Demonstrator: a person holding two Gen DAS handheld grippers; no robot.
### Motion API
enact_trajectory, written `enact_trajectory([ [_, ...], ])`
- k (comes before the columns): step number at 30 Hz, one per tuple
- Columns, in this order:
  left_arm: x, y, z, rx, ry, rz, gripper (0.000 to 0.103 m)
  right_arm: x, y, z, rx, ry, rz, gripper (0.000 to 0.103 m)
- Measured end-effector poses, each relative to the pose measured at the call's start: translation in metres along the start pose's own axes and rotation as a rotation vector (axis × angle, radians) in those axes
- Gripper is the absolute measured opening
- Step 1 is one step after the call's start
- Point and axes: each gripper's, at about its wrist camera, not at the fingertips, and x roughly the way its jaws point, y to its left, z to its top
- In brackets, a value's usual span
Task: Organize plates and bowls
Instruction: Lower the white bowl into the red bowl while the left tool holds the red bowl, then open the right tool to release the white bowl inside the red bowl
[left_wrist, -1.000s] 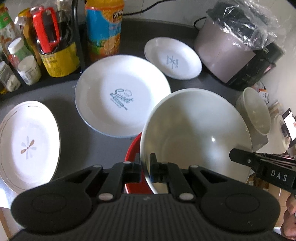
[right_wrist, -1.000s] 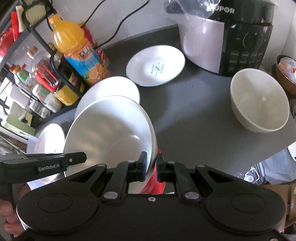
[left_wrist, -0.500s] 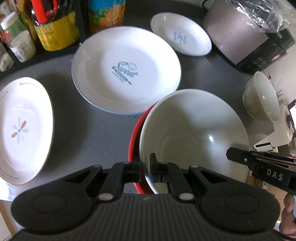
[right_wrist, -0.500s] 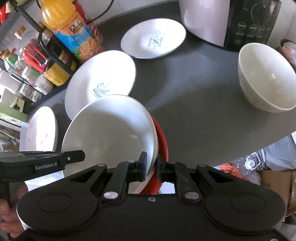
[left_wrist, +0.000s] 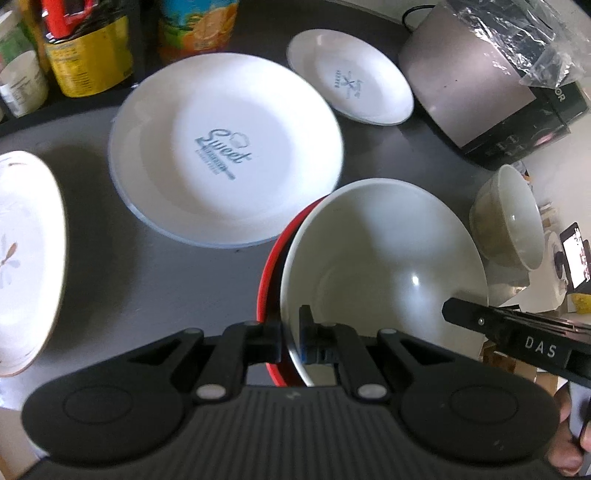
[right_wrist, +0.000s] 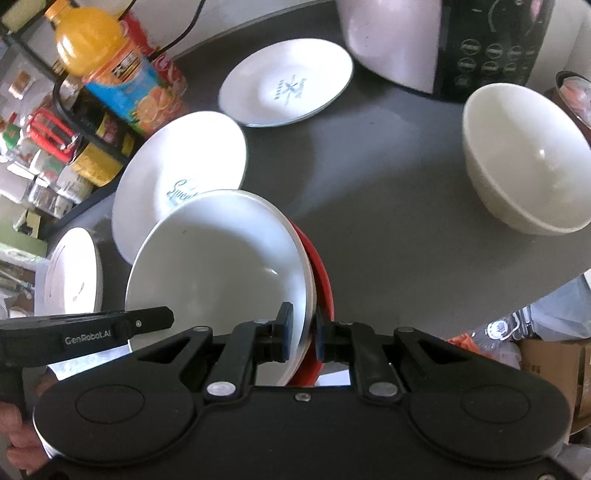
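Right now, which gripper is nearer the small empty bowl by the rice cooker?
Right. The right gripper clamps the big white bowl on the rim facing the small bowl; the left gripper clamps the opposite rim, farther from it.

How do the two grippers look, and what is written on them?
Both are matte black plastic. The left gripper and the right gripper each have a ribbed body, two round side lobes, silver pivot screws and slim fingers. One bears white "DAS" lettering, the other "GenRobot.AI".

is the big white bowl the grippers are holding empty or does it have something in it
Empty. The big white bowl shows a bare, glossy inside in both wrist views, only a light glint at its bottom; no food or liquid.
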Motion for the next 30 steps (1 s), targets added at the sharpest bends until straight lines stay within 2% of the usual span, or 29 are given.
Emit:
enact_trajectory([
  [4,0.008,-0.014,0.011,0.004,-0.011,-0.014,0.006,0.000,-0.014,0.009,0.017,-0.020,-0.011,0.014],
  [11,0.019,-0.037,0.027,0.017,-0.018,0.003,0.006,-0.004,-0.029,0.023,0.045,-0.026,-0.040,0.017],
  [13,0.019,-0.041,0.028,0.023,-0.027,0.029,0.005,-0.006,-0.028,0.024,0.043,-0.030,-0.032,0.021],
  [18,0.019,-0.046,0.027,0.037,-0.039,0.061,0.004,-0.024,-0.025,0.023,0.014,-0.082,-0.026,0.040],
  [21,0.019,-0.050,0.031,0.074,-0.011,0.076,0.005,-0.033,-0.025,0.023,0.008,-0.104,-0.024,0.041],
  [26,0.005,-0.059,0.036,0.125,-0.023,0.095,0.012,-0.043,-0.039,0.021,0.046,-0.136,-0.012,0.045],
  [28,-0.001,-0.063,0.036,0.140,-0.034,0.101,0.014,-0.047,-0.045,0.018,0.062,-0.157,-0.023,0.052],
  [30,-0.010,-0.068,0.037,0.162,-0.070,0.129,0.029,-0.050,-0.053,0.015,0.079,-0.171,-0.030,0.052],
])
